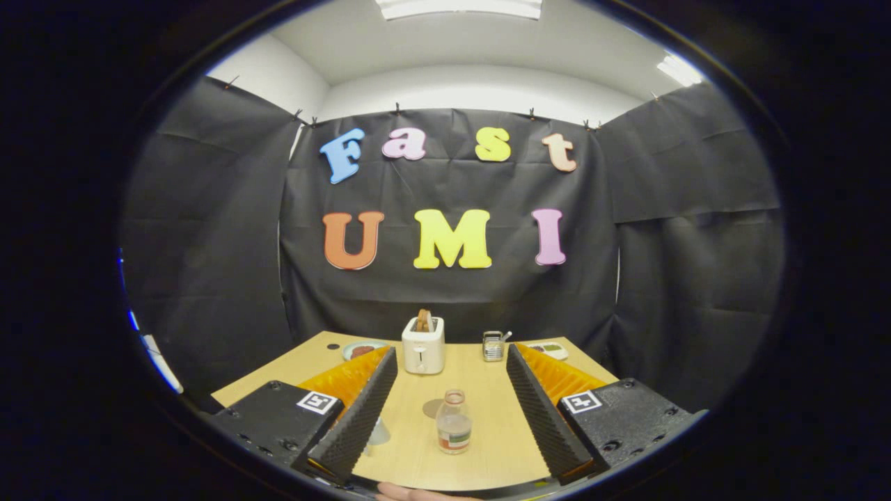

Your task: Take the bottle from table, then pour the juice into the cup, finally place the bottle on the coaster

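We are in a staged recording booth, not a real kitchen: black cloth walls (209, 229) hang clipped beneath a plain white ceiling with strip lights (459, 7). On the small wooden table (487, 390) we see kitchen props, a toaster (422, 346) holding bread and a plate (360, 350).

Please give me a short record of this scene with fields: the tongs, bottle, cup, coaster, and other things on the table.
tongs: open, bottle standing between the fingers, untouched
bottle: upright, cap off, little liquid inside
cup: partly hidden behind the left finger
coaster: flat disc just beyond the bottle
table: light wood
far end: toaster, plate, small metal rack
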